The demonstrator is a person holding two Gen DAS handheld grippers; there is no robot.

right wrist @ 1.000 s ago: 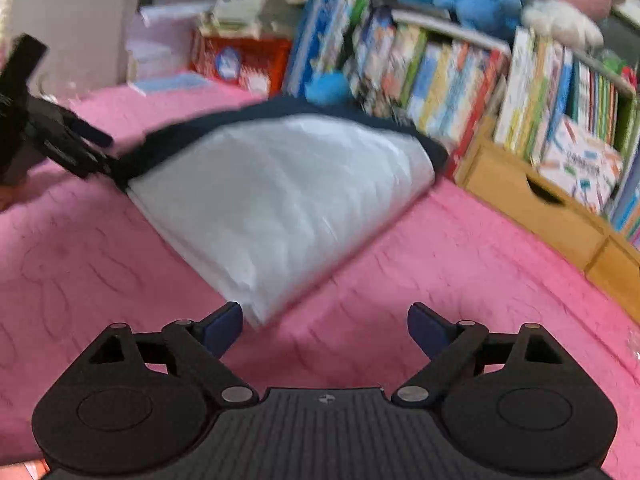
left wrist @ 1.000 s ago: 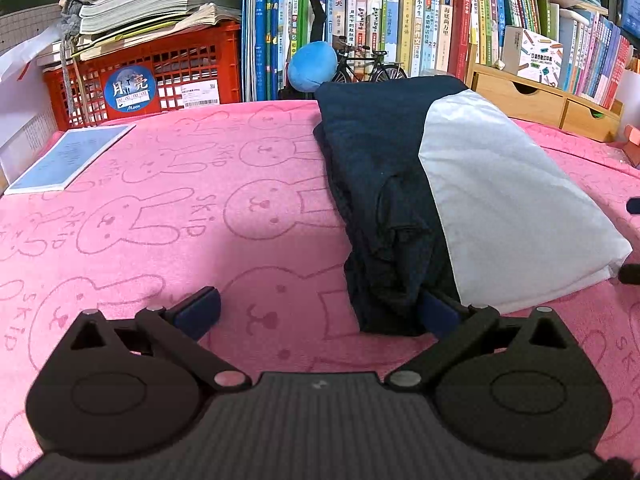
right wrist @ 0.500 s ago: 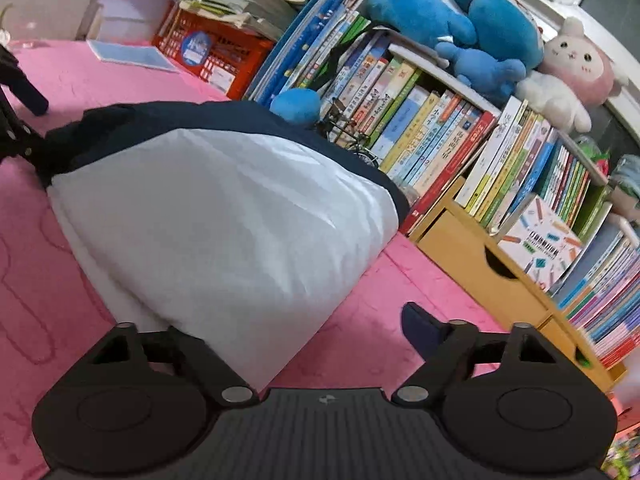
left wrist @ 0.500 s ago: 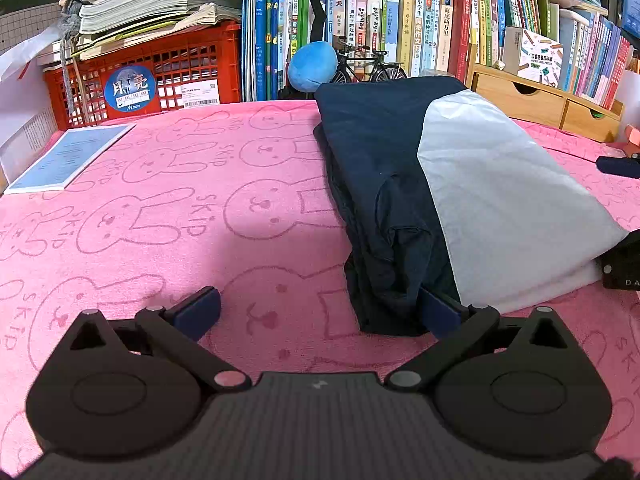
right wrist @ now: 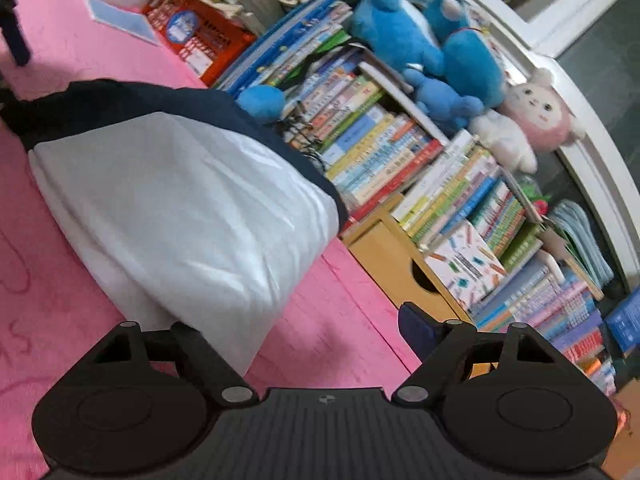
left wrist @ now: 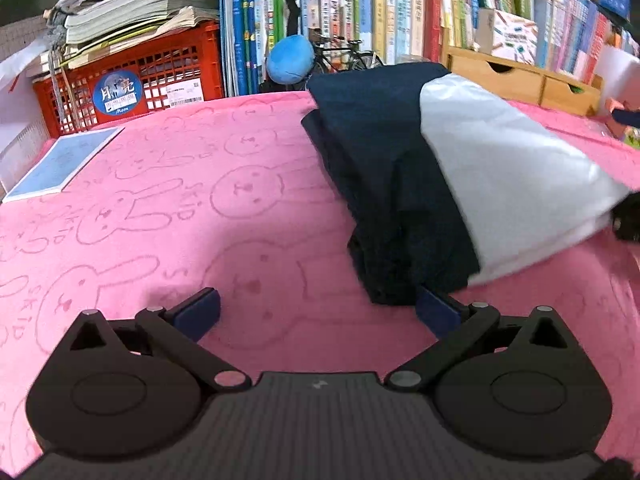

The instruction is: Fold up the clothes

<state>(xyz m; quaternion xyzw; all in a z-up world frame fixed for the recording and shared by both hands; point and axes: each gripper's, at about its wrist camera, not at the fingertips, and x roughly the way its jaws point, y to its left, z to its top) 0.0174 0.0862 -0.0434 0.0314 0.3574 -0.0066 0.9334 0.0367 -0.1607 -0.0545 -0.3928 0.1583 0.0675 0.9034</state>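
Left wrist: folded garment [left wrist: 460, 184], pink blanket [left wrist: 160, 208].

red crate [left wrist: 132, 80] | books [left wrist: 360, 20]; blue ball [left wrist: 290, 60] | wooden drawers [left wrist: 516, 78]; plush toys [right wrist: 420, 44]

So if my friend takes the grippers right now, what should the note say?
Left gripper: open, low over the pink blanket, its right finger at the near corner of the dark side of the garment.
Right gripper: open, its jaws have just narrowed a little, and its left finger is under the white edge of the garment.
Done: garment looks folded into a bundle.
Left: probably one more fold or a tidy-up.
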